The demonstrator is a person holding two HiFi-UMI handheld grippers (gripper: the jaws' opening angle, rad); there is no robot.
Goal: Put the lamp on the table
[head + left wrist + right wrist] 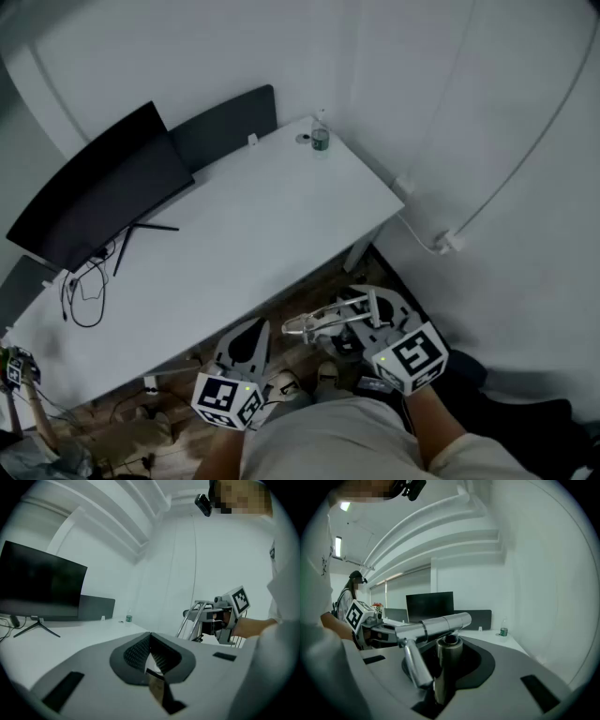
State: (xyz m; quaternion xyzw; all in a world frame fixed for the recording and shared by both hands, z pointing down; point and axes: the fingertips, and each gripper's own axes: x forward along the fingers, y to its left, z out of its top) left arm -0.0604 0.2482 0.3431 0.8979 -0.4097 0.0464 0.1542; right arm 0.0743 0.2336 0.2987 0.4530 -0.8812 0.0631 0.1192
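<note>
Gripping a silver tubular metal lamp [440, 623] by its upright post, the right gripper [444, 667] is holding it off the long white table [272, 225], just short of its near edge. The left gripper [151, 656] is hovering alongside, jaws pressed together, empty.

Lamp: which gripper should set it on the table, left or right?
Right. The right gripper is already clamped on the lamp, just short of the table; the left gripper is shut and empty.
</note>
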